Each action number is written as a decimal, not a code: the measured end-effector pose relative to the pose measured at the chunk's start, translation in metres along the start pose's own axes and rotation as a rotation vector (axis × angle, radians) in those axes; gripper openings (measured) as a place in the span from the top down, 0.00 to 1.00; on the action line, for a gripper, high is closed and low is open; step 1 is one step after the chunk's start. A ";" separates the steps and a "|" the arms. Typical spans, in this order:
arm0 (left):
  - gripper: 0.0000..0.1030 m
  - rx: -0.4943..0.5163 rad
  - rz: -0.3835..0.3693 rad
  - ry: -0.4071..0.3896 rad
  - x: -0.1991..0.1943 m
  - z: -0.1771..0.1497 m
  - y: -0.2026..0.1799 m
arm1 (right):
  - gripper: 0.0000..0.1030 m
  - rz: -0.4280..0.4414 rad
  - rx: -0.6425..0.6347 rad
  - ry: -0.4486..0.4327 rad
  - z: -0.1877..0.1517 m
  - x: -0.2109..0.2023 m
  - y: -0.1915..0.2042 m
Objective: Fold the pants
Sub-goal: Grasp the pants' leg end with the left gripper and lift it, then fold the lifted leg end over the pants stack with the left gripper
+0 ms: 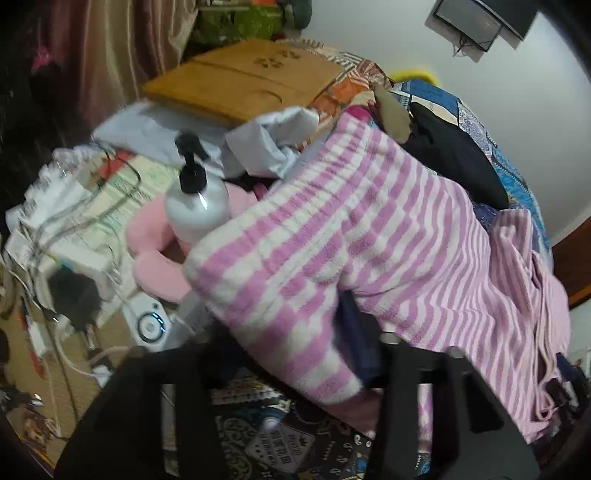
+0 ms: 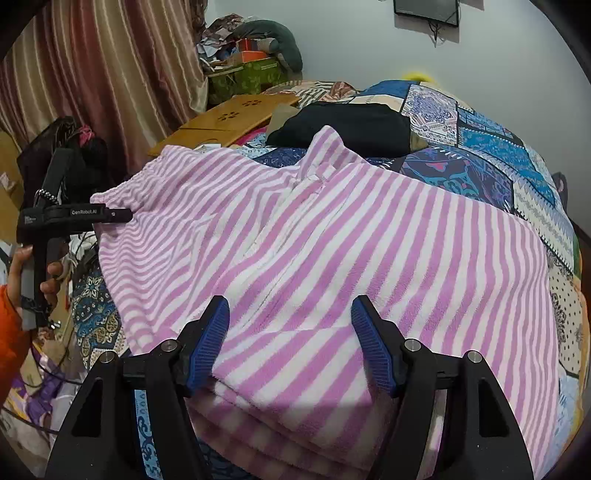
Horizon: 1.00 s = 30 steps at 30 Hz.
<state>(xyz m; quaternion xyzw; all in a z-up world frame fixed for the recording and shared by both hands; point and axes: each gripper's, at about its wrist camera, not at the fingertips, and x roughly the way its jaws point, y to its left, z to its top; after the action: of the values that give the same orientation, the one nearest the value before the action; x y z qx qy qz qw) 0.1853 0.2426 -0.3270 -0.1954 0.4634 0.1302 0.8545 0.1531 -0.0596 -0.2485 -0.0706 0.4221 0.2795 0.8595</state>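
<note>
Here we are on the bed [image 2: 480,147], its patchwork quilt nearly covered by the pants [image 2: 332,240], pink and white stripes, fluffy, spread wide across the middle. The waistband runs along the far side and reaches out to the bed's left edge. At the near edge the fabric is stacked in several folded layers.

The right claw [image 2: 290,314] hangs over that near edge, pointing down at the cloth. Its blue pads [image 2: 210,343] stand well apart, released, with striped fabric showing in the gap and nothing pinched.

Over to the left edge now: the left claw [image 2: 123,215] has its tip right at the waistband corner, and a hand [image 2: 33,273] with an orange sleeve [image 2: 11,325] grips its handle. From that claw's own camera the picture is blurred, but the left claw [image 1: 288,354] has the pants [image 1: 369,229] bunched between its dark fingers, and it looks clenched on that corner, the cloth running up and away from it.

Behind the pants, toward the far side of the bed, lies a black garment [image 2: 343,125], just touching the striped cloth. At the far left corner sits a wooden lap tray [image 2: 229,114] with paw-shaped cutouts.

Off the left edge it is a crowd: a white pump bottle [image 1: 195,206] with a black head stands against a pink plush toy [image 1: 147,229], with cables and papers beyond. A striped curtain [image 2: 92,74] hangs behind, and a dark screen [image 2: 424,11] is mounted on the wall.
</note>
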 end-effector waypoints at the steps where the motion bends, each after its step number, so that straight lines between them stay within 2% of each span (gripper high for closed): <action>1: 0.72 0.013 0.016 -0.014 -0.004 0.001 -0.002 | 0.37 0.004 0.010 -0.004 0.000 -0.002 -0.001; 5: 0.81 0.078 0.076 -0.079 -0.021 0.004 -0.020 | 0.37 0.018 0.044 -0.015 0.001 -0.011 -0.007; 9: 0.84 0.168 0.126 -0.179 -0.050 0.008 -0.042 | 0.37 -0.014 0.069 -0.042 -0.004 -0.031 -0.020; 13: 0.86 0.233 0.139 -0.257 -0.078 0.013 -0.062 | 0.37 -0.055 0.114 -0.057 -0.013 -0.050 -0.042; 21: 0.86 0.353 0.058 -0.345 -0.128 0.019 -0.126 | 0.37 -0.140 0.166 -0.059 -0.038 -0.080 -0.087; 25: 0.86 0.401 -0.015 -0.383 -0.151 0.019 -0.170 | 0.37 -0.140 0.173 -0.025 -0.054 -0.078 -0.103; 27: 0.86 0.428 -0.048 -0.394 -0.160 0.018 -0.195 | 0.35 -0.111 0.179 0.000 -0.063 -0.069 -0.109; 30: 0.86 0.459 -0.089 -0.407 -0.169 0.012 -0.229 | 0.35 -0.087 0.179 -0.033 -0.069 -0.070 -0.112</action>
<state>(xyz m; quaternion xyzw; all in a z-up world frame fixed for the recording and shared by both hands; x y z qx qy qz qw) 0.1959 0.0377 -0.1293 0.0129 0.2912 0.0211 0.9563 0.1322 -0.2070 -0.2514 -0.0072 0.4279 0.2042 0.8804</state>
